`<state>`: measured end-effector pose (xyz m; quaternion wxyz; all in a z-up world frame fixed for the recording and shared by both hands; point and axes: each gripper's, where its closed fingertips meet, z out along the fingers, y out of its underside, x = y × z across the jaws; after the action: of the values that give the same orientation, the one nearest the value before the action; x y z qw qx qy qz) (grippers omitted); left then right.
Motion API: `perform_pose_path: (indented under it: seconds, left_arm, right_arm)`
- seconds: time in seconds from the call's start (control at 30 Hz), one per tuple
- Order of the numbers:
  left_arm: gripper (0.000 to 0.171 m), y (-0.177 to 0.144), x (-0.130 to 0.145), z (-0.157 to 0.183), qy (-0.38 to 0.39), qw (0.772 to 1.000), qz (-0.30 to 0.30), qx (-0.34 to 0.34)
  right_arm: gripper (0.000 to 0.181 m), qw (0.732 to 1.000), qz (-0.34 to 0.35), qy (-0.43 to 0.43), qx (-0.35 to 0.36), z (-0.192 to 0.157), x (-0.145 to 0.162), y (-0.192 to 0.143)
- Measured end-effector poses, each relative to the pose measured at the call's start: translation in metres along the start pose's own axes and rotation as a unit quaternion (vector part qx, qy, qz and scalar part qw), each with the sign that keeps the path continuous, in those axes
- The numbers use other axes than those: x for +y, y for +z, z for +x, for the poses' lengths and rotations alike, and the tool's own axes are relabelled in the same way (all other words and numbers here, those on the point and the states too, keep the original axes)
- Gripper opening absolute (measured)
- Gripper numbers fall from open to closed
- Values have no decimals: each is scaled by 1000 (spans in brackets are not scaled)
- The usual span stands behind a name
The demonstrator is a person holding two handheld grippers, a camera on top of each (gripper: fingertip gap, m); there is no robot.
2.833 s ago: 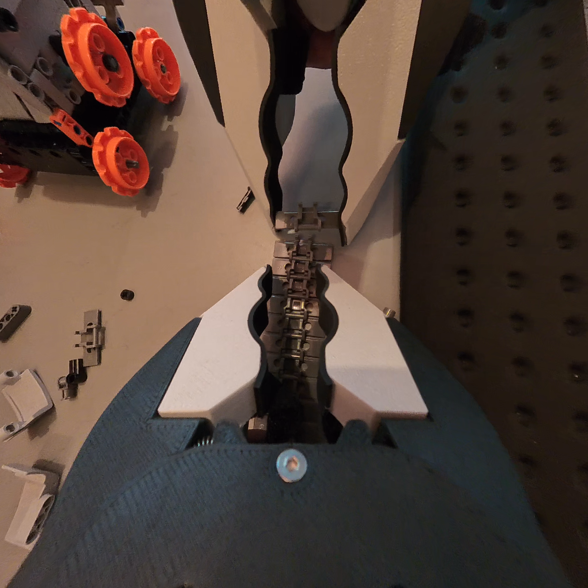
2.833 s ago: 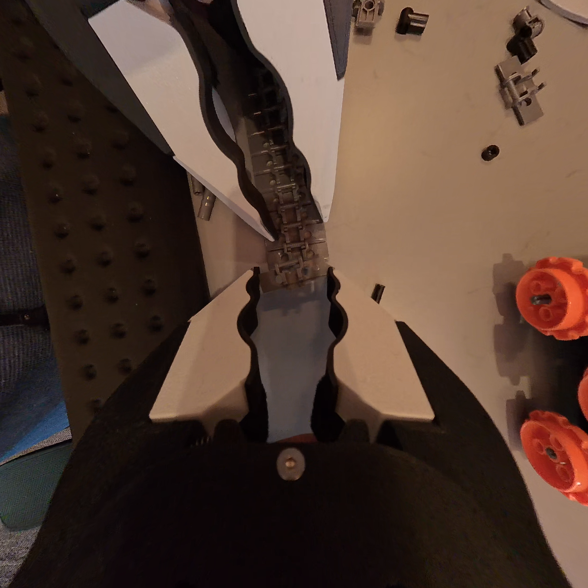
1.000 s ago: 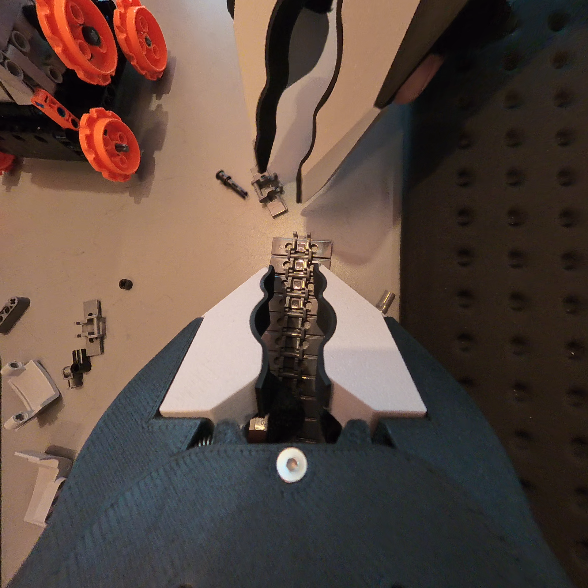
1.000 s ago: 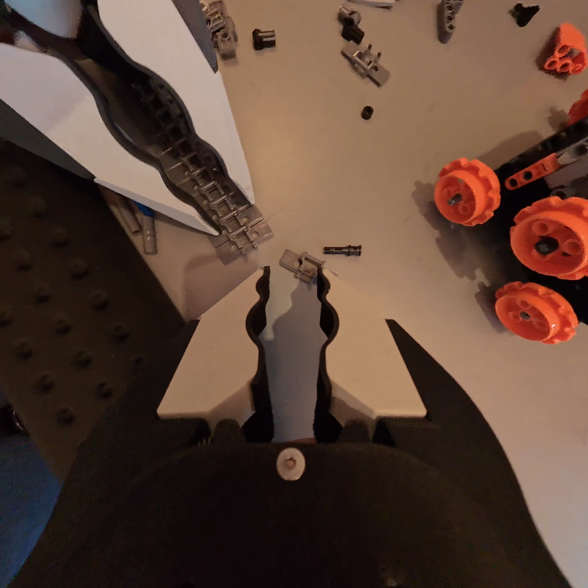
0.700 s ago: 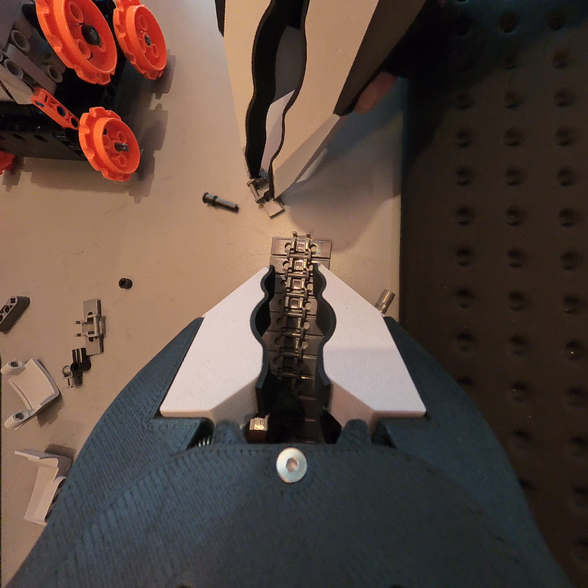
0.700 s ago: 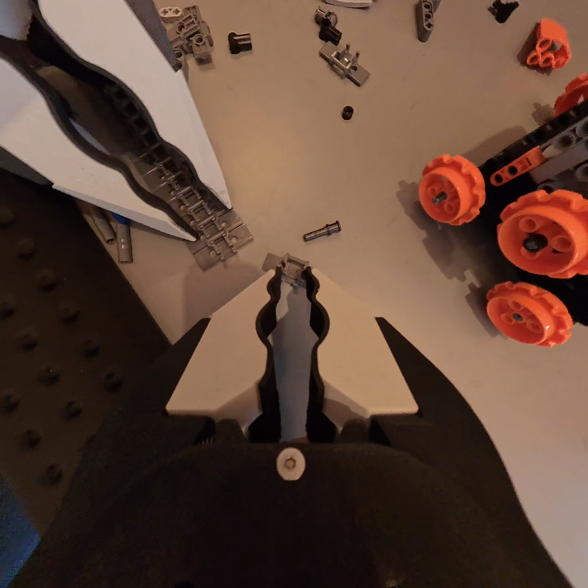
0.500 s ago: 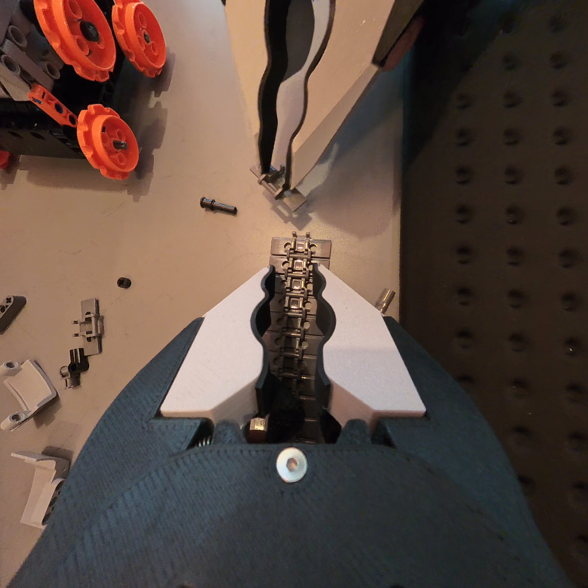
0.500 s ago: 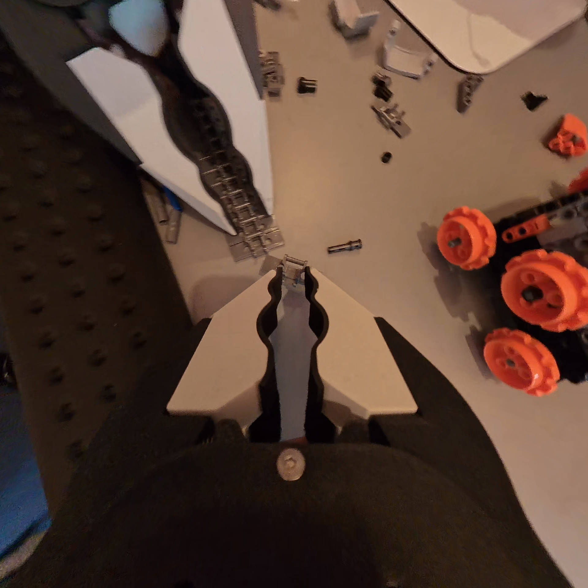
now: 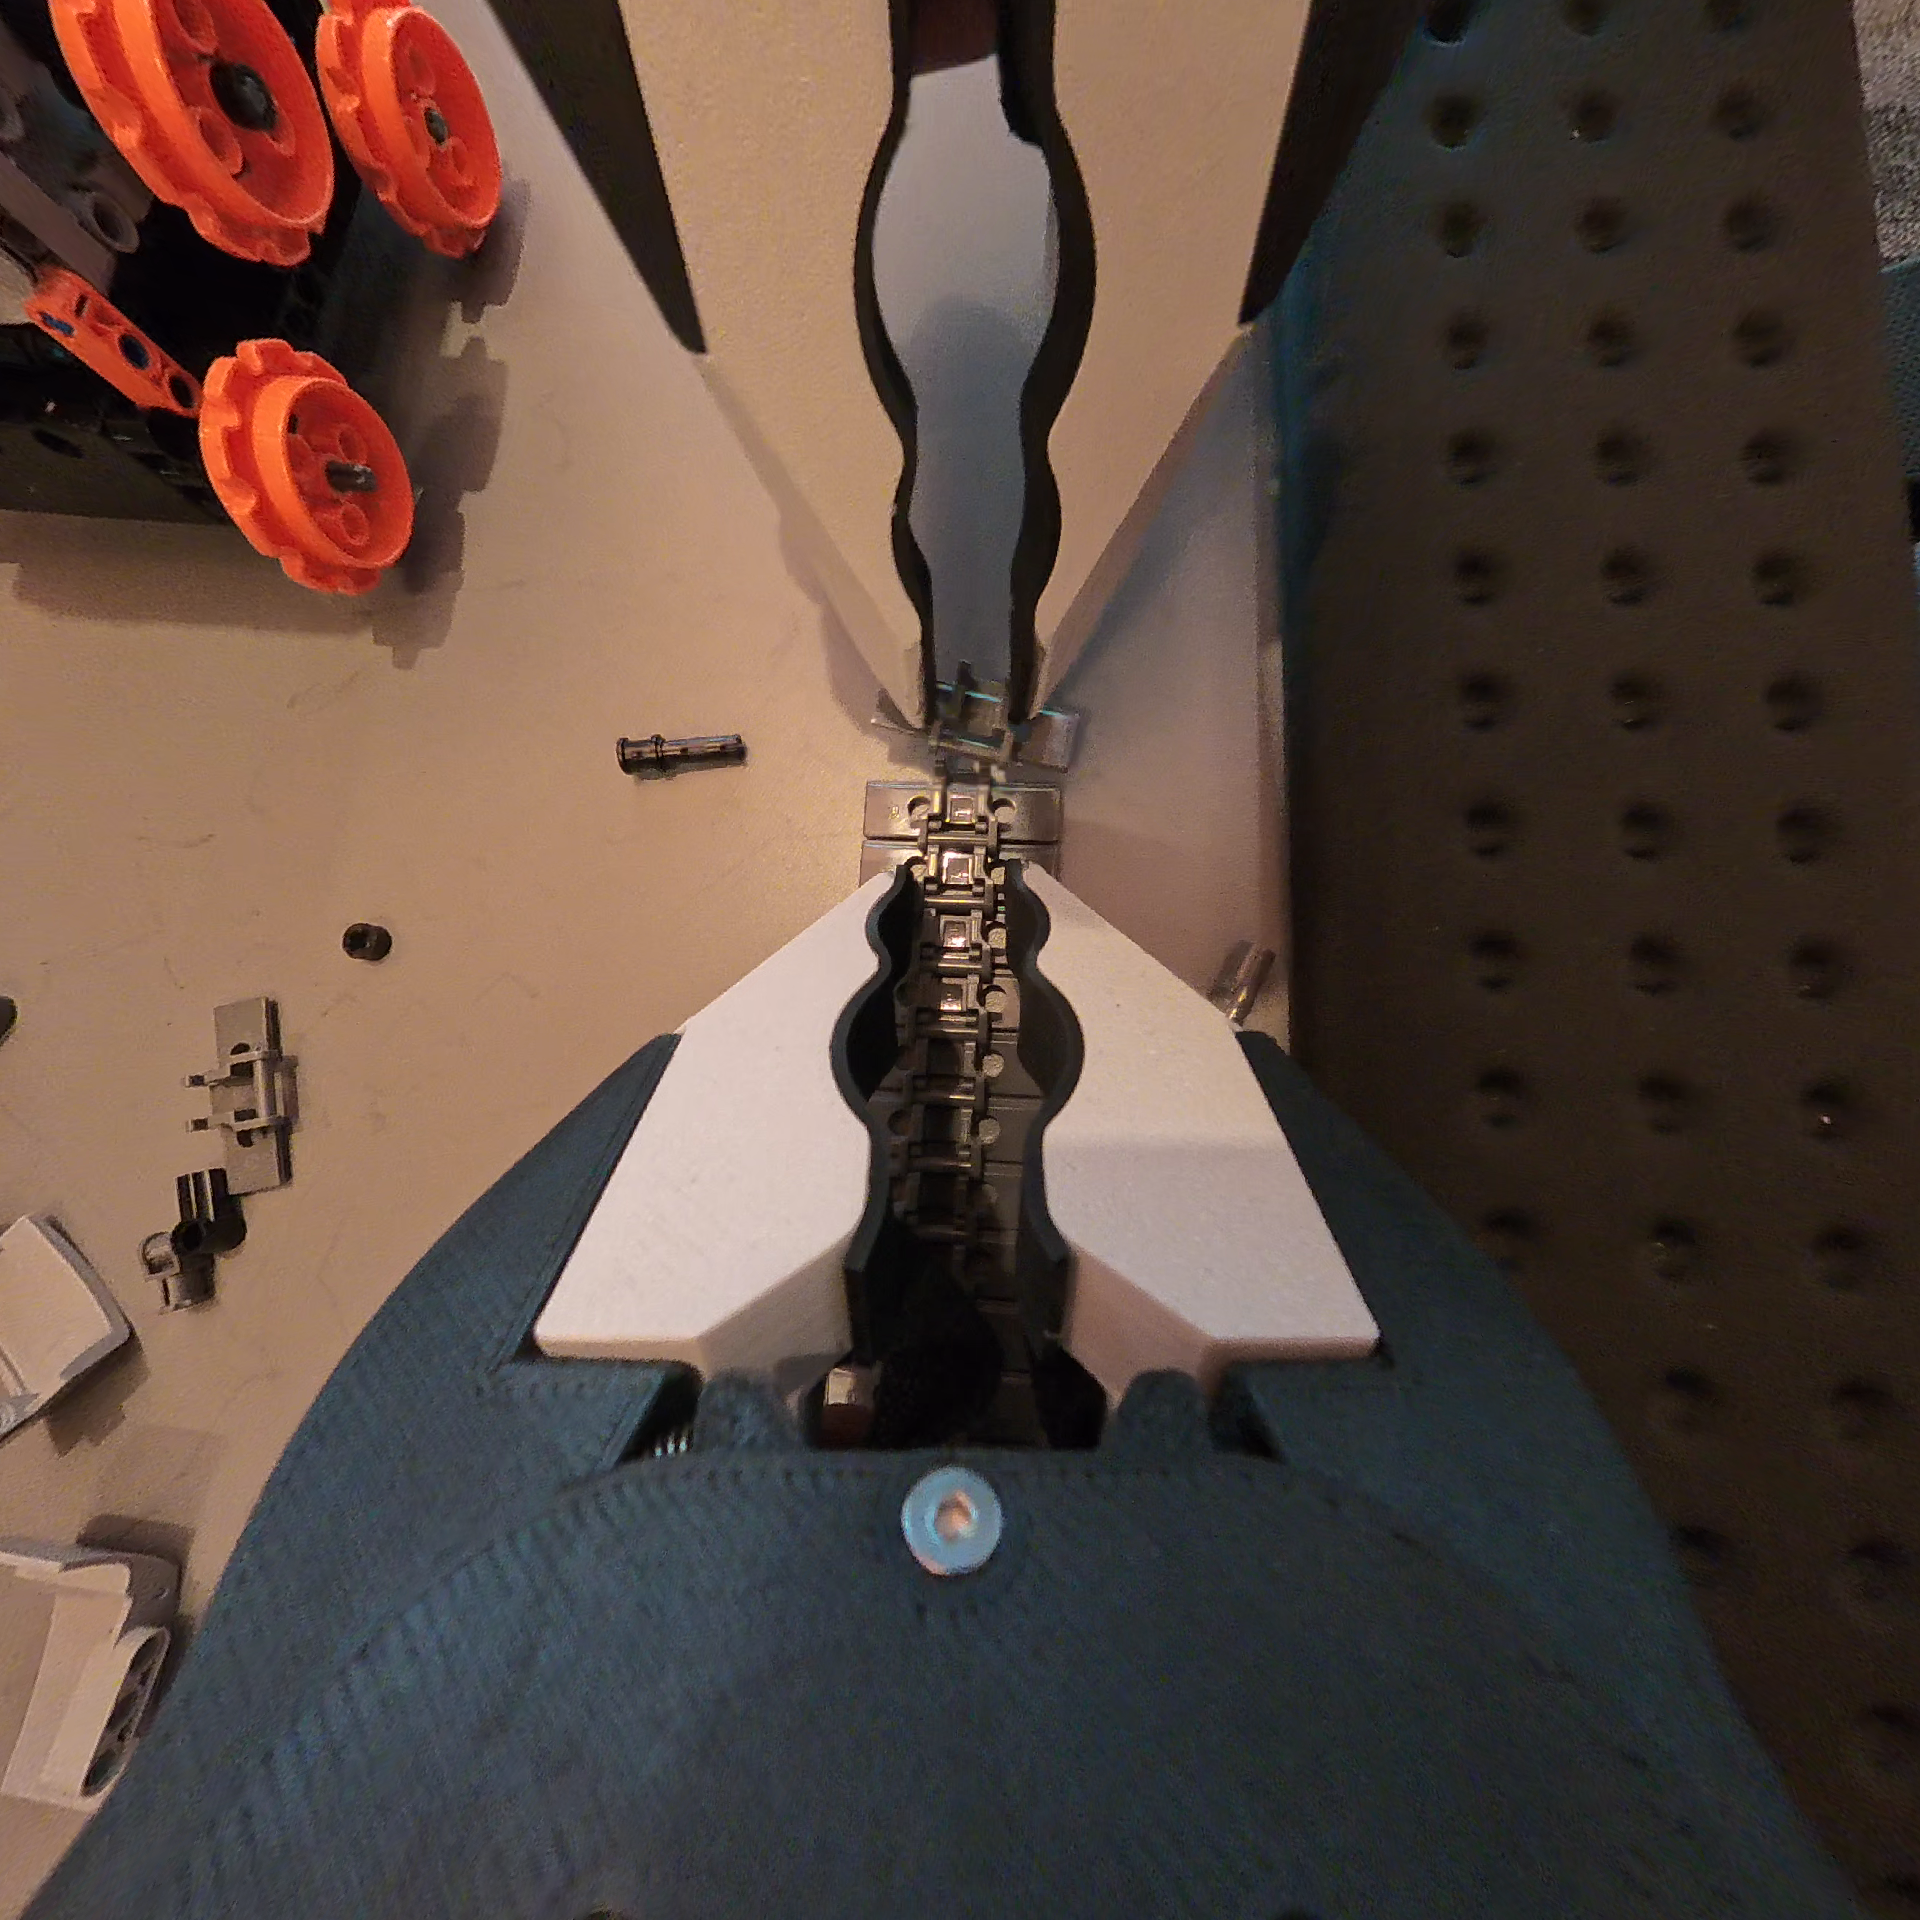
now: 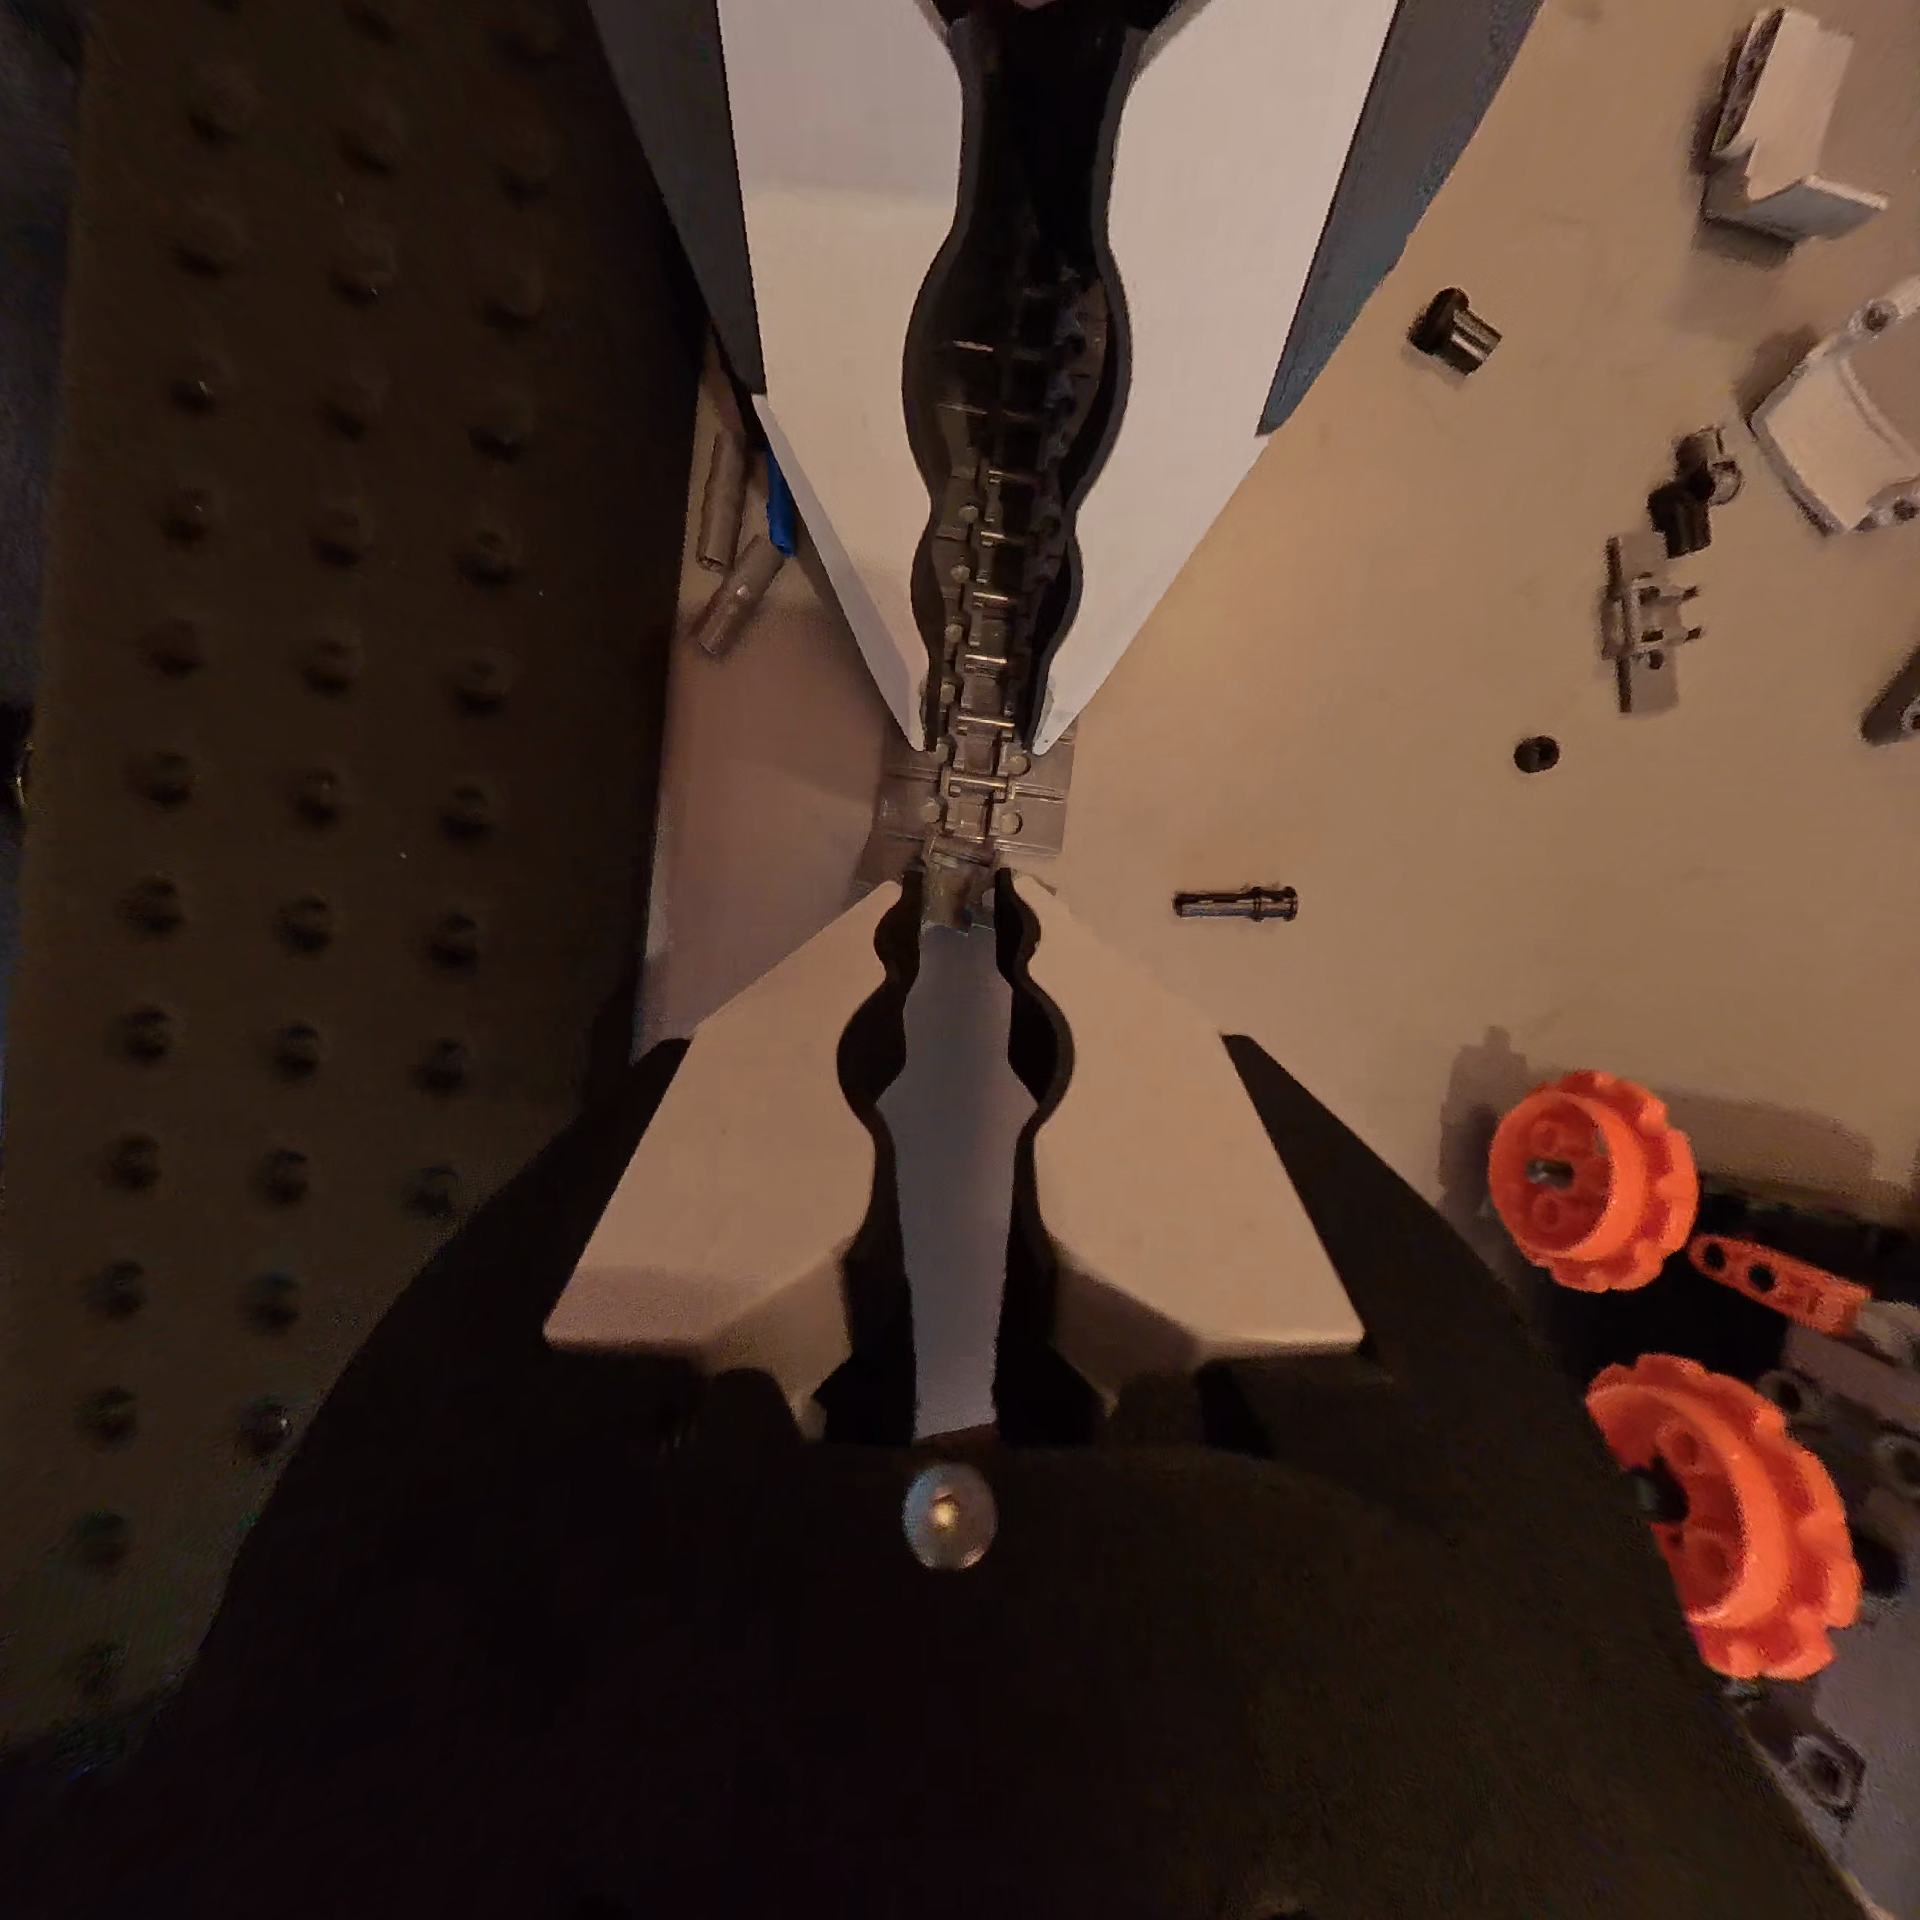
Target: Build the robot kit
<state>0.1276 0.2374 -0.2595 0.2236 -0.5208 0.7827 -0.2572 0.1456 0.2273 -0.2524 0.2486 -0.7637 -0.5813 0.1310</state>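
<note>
My left gripper [image 9: 961, 873] is shut on a dark grey track chain [image 9: 956, 997] that runs back between its fingers; the chain's end link sticks out past the tips. My right gripper [image 10: 961, 883] is shut on a single grey track link [image 10: 954, 899], held by its fingertips. The two grippers face each other tip to tip just above the beige table [image 9: 623, 582]. The single link [image 9: 971, 717] touches the end of the chain [image 10: 982, 790]. In the left wrist view the right gripper [image 9: 971, 691] comes from the top; in the right wrist view the left gripper [image 10: 977, 743] does.
A black model with orange wheels [image 9: 307, 468] [image 10: 1590, 1195] stands to one side. A black pin [image 9: 681, 750] [image 10: 1236, 904] lies near the tips. Loose grey links [image 9: 249, 1081] and white panels [image 10: 1839, 416] lie about. A dark studded mat [image 9: 1610, 831] [image 10: 312, 727] borders the table. The tips of both grippers are at nearly the same place.
My right gripper shut on the single link on the table, lifted it and swung round to face the left gripper, bringing the link to the chain's end. The left gripper kept hold of the chain.
</note>
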Motion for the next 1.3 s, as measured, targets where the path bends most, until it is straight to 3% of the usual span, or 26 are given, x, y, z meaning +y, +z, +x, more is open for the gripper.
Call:
perform_pose_path:
  seconds: [0.27, 0.73, 0.87, 1.0, 1.13, 1.3]
  left_arm:
    - [16, 0, 0, 0, 2, 1000, 2, 4]
    - [16, 0, -1, 2, 3, 1000, 2, 10]
    - [17, 0, -1, 1, 5, 1000, 1, 4]
    - [25, -6, 3, 1, 5, 1000, -9, 2]
    - [27, -20, 2, -4, -3, 1000, -5, -11]
    - [21, -17, 19, 2, -3, 999, -43, 4]
  right_arm:
    - [12, 998, -20, -30, -50, -1, -1, 2]
    - [12, 998, -32, -34, -52, 1, 2, 7]
    - [29, 999, -18, -20, -28, 5, 1, 1]
    - [1, 999, 31, -16, -4, 5, -10, -5]
    - [0, 998, 59, -7, 15, 5, -19, -3]
    - [0, 999, 31, -3, 15, 4, -9, 8]
